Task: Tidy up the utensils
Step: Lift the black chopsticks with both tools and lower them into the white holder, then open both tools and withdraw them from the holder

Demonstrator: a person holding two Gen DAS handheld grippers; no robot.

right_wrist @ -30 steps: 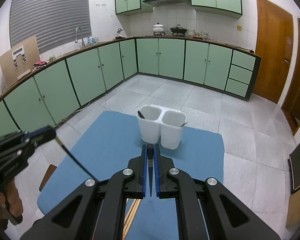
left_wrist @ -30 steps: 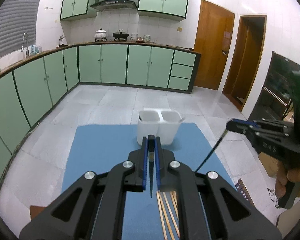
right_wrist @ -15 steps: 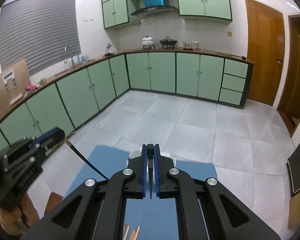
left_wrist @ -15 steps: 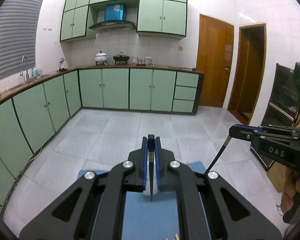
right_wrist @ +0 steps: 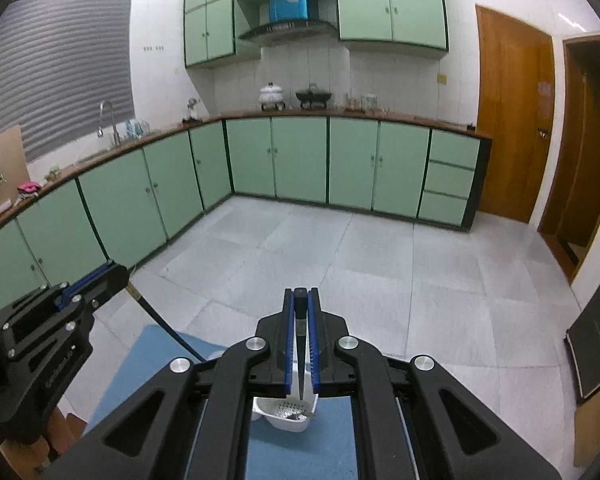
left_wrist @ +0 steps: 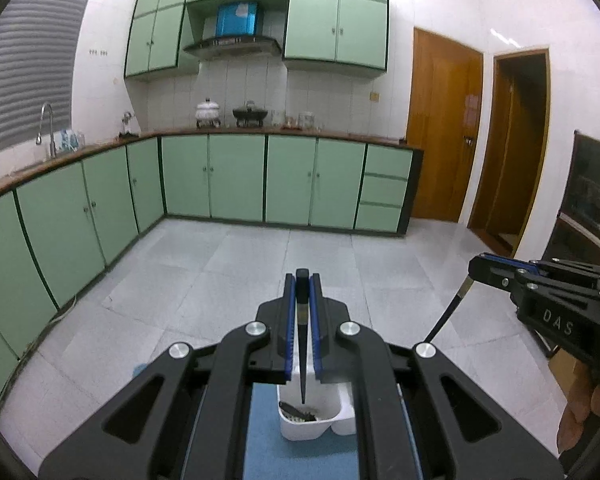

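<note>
Both grippers are being held higher and more level than a second ago, so that the blue mat [left_wrist: 268,440] is now being seen only in a narrow strip beneath the fingers, and the white holder [left_wrist: 314,420], which was being viewed well ahead of the fingertips, is now being viewed below them, between the gripper bodies.

The mat is being partly covered by the holder, which is being shown from above in both wrist views. In the left wrist view, a dark utensil is being seen lying inside the compartment under the fingers.

The left gripper [left_wrist: 302,280] is being kept closed on a black chopstick [left_wrist: 302,340], which is being pinched between the blue pads [left_wrist: 289,320] with its thin end hanging down over that compartment. The right gripper [right_wrist: 300,294] is likewise being kept closed on a second black chopstick [right_wrist: 301,356], its tip pointing down over the perforated floor of the compartment [right_wrist: 290,412] below its fingers.

In the right wrist view, the left gripper is being seen to the left of the fingers, with its chopstick slanting down toward the holder.
</note>
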